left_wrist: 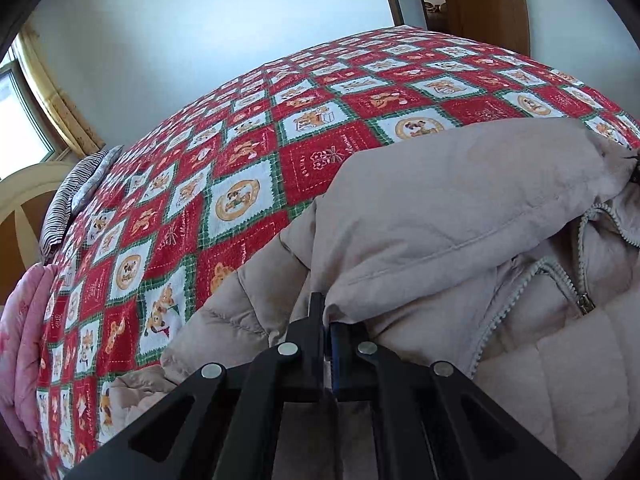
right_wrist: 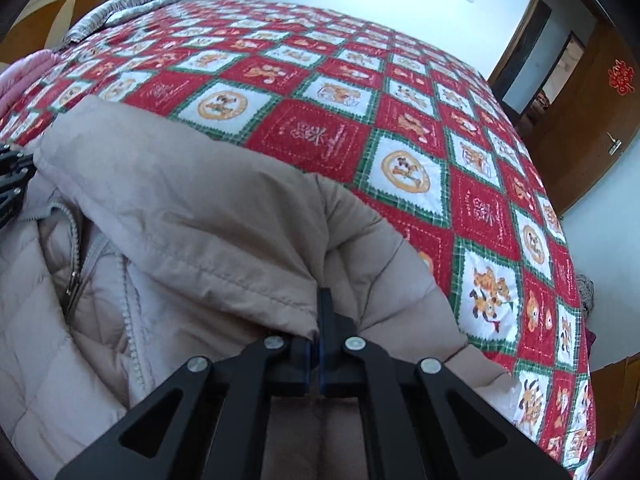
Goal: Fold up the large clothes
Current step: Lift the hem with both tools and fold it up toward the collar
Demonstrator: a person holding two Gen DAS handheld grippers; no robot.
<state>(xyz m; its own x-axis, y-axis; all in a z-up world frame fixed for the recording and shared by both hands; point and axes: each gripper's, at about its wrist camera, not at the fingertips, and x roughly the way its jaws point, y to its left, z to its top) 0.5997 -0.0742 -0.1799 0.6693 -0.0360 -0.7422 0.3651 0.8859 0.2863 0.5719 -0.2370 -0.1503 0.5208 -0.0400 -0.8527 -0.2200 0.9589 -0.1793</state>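
Observation:
A beige quilted down jacket [left_wrist: 460, 216] lies on the bed, zipper [left_wrist: 584, 300] open at the front, its hood spread above the collar. My left gripper [left_wrist: 326, 320] is shut on the jacket's fabric near the hood's left edge. In the right wrist view the same jacket [right_wrist: 192, 208] fills the lower left, and my right gripper [right_wrist: 318, 320] is shut on its fabric near the hood's right edge. The left gripper's black linkage [right_wrist: 12, 176] shows at the far left edge of that view.
The bed is covered by a red, white and green patchwork quilt [left_wrist: 248, 152] with bear prints. A striped pillow [left_wrist: 76, 196] and a pink folded blanket [left_wrist: 24, 344] lie at the headboard end. A wooden door [right_wrist: 592, 120] stands beyond the bed's far corner.

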